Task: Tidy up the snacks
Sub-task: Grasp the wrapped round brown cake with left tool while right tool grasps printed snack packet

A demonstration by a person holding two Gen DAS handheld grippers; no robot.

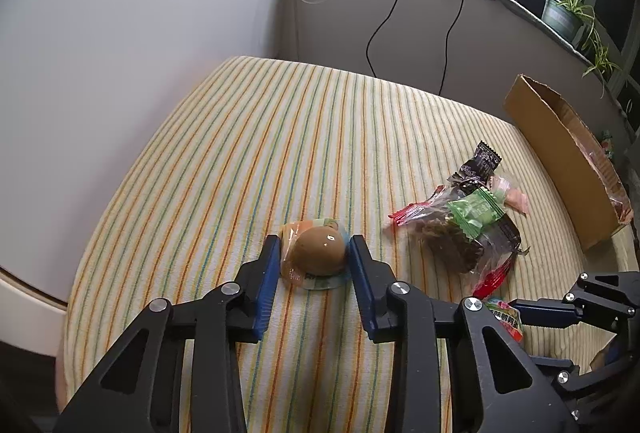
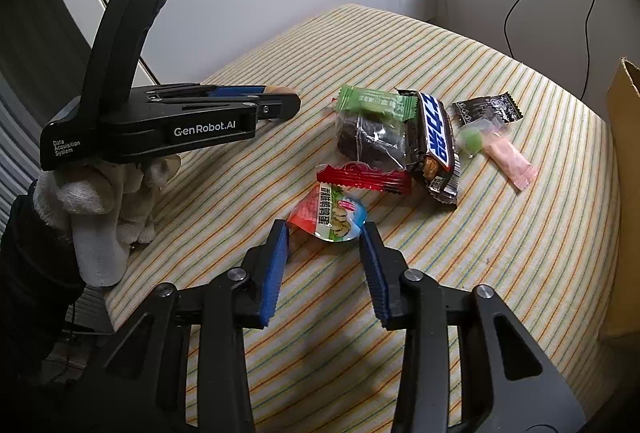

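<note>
A sealed brown egg snack (image 1: 320,251) lies on the striped cloth between the blue pads of my left gripper (image 1: 314,253); the jaws flank it closely, contact unclear. My left gripper also shows in the right wrist view (image 2: 280,101). My right gripper (image 2: 325,233) is open, its pads on either side of a red and blue quail-egg pack (image 2: 330,219). Beyond lies a pile: green candy (image 2: 372,101), dark cake pack (image 2: 372,139), Snickers bar (image 2: 436,141), red wrapper (image 2: 364,179), black packet (image 2: 488,111), pink candy (image 2: 510,159).
A cardboard box (image 1: 560,161) stands at the right edge of the striped surface (image 1: 240,153). A white wall lies to the left, cables and a ledge with potted plants (image 1: 568,9) behind. A gloved hand (image 2: 104,201) holds the left gripper.
</note>
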